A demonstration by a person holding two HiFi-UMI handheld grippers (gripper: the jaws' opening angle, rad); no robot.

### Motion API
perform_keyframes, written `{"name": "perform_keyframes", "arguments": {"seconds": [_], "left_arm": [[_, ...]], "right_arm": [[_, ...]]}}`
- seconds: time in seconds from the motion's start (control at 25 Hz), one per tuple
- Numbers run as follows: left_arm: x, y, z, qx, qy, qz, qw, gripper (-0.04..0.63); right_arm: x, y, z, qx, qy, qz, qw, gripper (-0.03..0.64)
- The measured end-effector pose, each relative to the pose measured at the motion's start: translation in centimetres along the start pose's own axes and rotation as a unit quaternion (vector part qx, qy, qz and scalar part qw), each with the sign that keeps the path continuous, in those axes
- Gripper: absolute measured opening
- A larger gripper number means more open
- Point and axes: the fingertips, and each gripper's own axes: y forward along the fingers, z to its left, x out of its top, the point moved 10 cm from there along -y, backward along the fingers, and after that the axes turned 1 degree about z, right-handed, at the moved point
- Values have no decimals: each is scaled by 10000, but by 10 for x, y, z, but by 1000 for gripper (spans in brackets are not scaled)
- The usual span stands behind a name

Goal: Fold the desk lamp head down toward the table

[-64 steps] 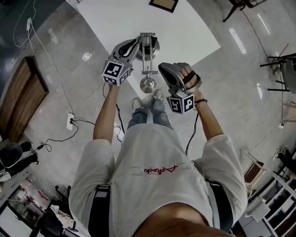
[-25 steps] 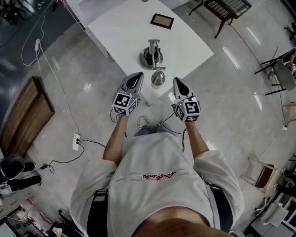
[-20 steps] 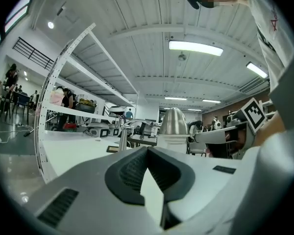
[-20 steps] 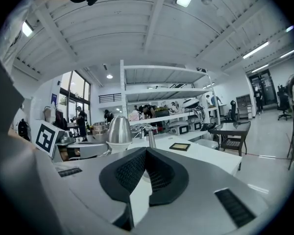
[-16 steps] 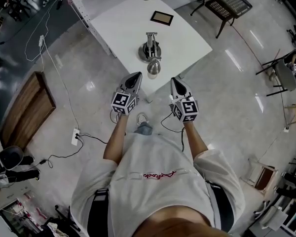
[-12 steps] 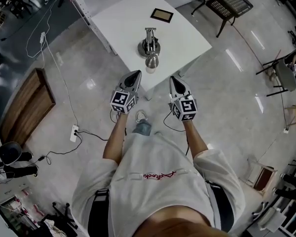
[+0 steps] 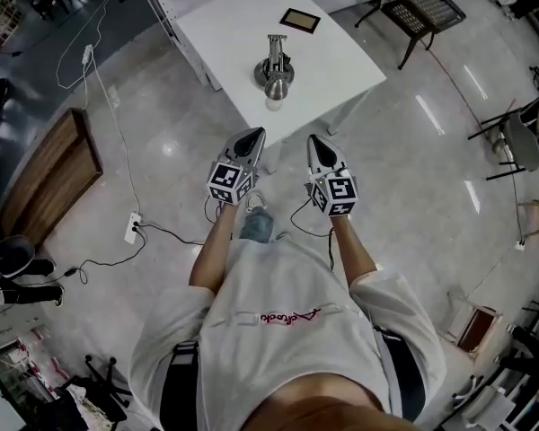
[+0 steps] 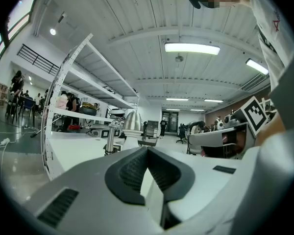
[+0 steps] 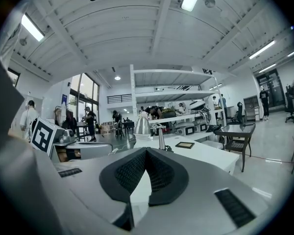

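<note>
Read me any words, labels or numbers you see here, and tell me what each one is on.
On the shirt: red script, upside down in the head view, too blurred to read.
On the left gripper and right gripper: black square markers only, no letters.
On the frame: too small to tell.

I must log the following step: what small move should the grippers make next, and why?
Probably just rest: the lamp head already seems to face down over the table, and the left gripper and right gripper hang short of it, jaws shut, empty.
</note>
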Motion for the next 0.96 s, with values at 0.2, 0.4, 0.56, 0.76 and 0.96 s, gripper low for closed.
{"name": "perform_keyframes", "arguments": {"seconds": [0.2, 0.4, 0.56, 0.76, 0.96], "left_arm": [[0, -4, -11, 4, 16, -14, 10000, 18], [0, -14, -17, 14, 34, -3, 10000, 18], [-1, -19, -19, 25, 57, 27, 10000, 18], [-5, -27, -20, 43, 37, 76, 10000, 18], [-2, -31, -25, 28, 49, 60, 10000, 18]], "right_arm": [[1, -10, 3, 10, 24, -49, 10000, 12], [2, -17, 9, 7, 14, -72, 10000, 12], [0, -21, 13, 26, -2, -75, 10000, 12], [-1, -23, 19, 58, -30, -60, 10000, 12], [2, -29, 23, 93, -77, -79, 9999, 12]]}}
